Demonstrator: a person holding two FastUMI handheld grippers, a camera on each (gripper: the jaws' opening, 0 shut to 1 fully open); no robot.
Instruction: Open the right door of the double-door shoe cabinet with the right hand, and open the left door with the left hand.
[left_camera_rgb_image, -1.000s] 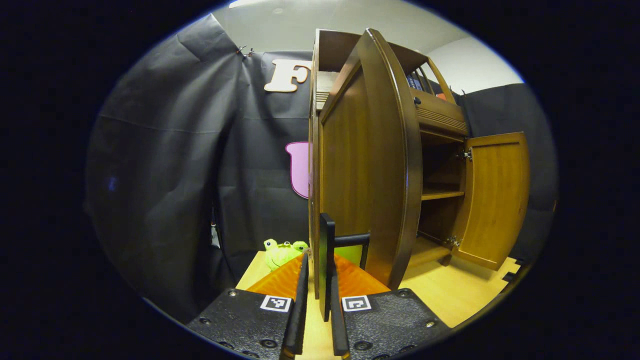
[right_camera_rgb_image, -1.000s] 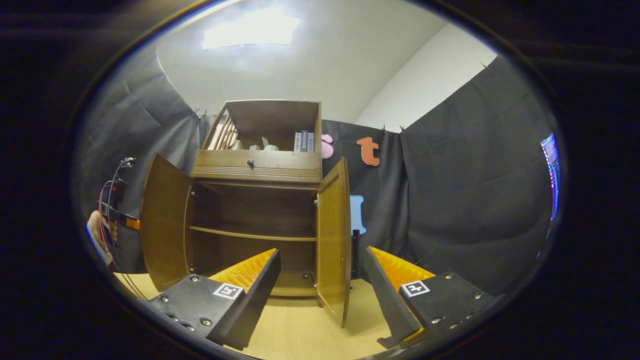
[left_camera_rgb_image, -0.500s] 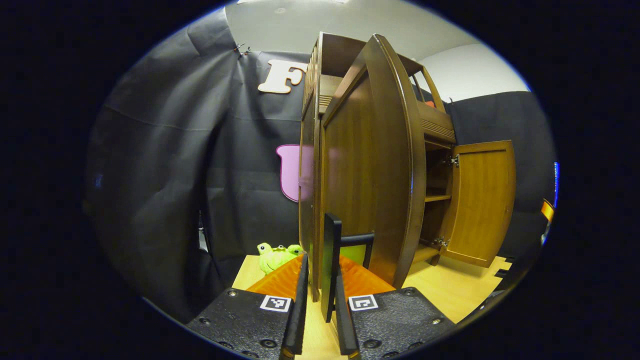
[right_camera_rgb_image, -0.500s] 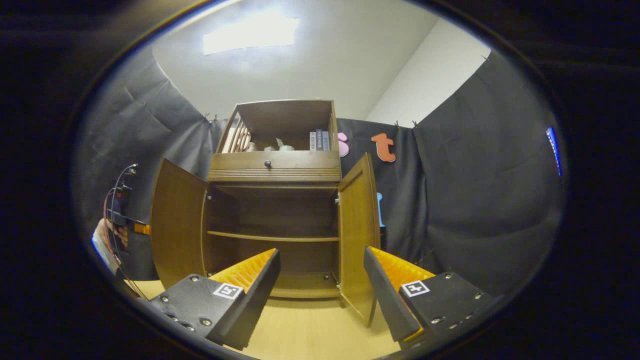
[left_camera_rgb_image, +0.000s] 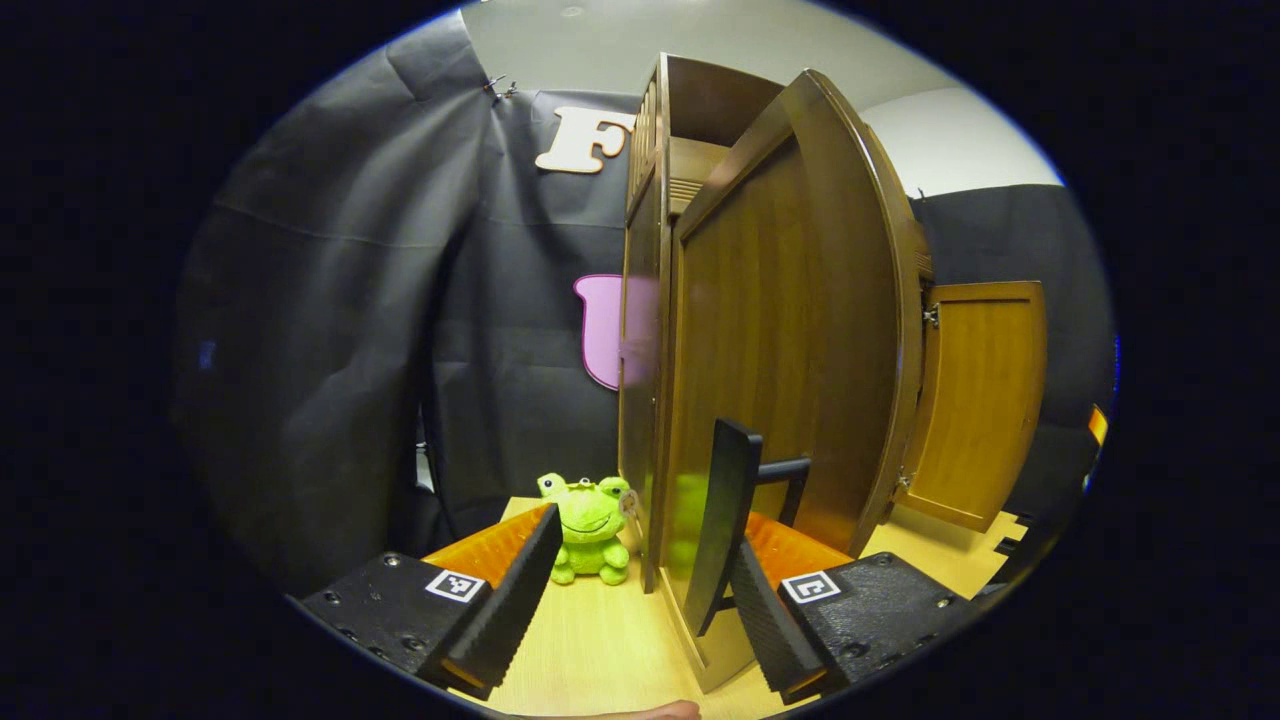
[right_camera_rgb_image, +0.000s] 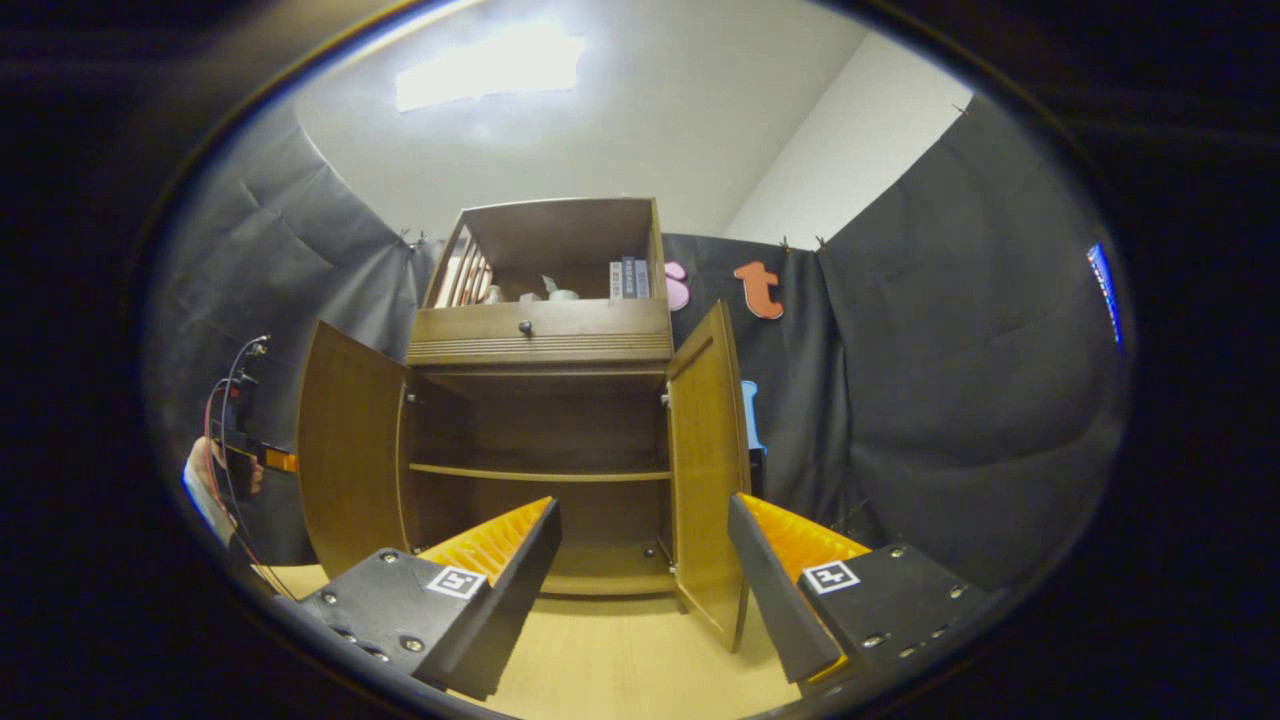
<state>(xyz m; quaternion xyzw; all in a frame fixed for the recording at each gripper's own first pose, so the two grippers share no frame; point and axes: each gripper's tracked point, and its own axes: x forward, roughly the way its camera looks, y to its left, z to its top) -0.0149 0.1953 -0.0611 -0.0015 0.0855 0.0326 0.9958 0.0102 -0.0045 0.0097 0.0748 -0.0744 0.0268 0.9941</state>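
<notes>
Left gripper fingers spread apart, bottom edge of left door between them, not pinched. Right gripper spread wide, holding nothing. Both doors swung out on shoe cabinet; right door just ahead. Green frog toy beside cabinet.

**Lots of brown wood, one loud green frog**

The shoe cabinet is warm reddish-brown wood all over, both doors included, grain running vertically. Table at the bottom is pale yellowish wood. Bright lime-green plush frog lower centre. Ceiling up top is off-white.
</notes>
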